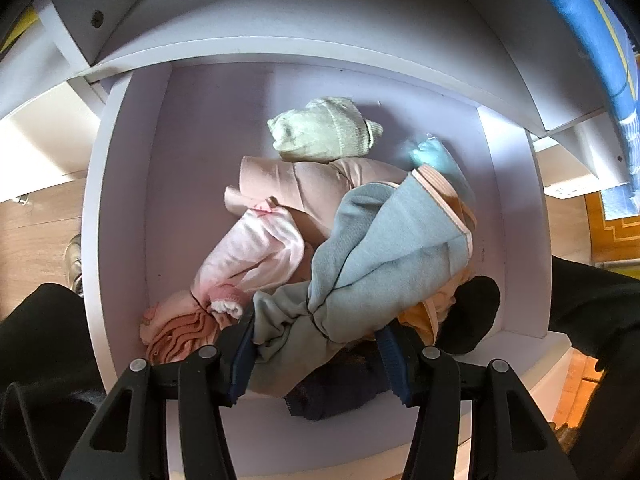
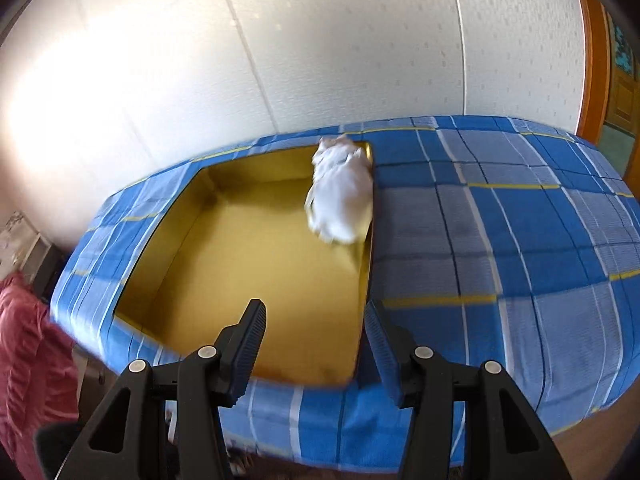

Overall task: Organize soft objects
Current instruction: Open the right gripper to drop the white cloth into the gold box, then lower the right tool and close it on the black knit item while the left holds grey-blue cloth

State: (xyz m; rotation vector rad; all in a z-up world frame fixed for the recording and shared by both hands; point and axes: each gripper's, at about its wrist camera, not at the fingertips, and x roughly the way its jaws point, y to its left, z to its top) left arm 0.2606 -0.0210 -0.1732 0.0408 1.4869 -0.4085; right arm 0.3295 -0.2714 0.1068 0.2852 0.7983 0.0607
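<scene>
Clothes lie heaped in a white drawer (image 1: 120, 200). The left tongs (image 1: 316, 354) point down into it, clenched on a grey-blue cloth (image 1: 384, 248) from the pile. The right tongs (image 2: 316, 344) are released with nothing between them, above a yellow box (image 2: 208, 240) on the blue checked bed (image 2: 500, 240). A white soft bundle (image 2: 340, 196) lies in the box's far right corner.

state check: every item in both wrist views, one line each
left gripper: shut on grey-blue garment
right gripper: open, holding nothing
drawer: pulled open, clothes piled inside
green knit: loose in drawer
gold box: lidless, on bed
white garment: bundled in box's far corner
</scene>
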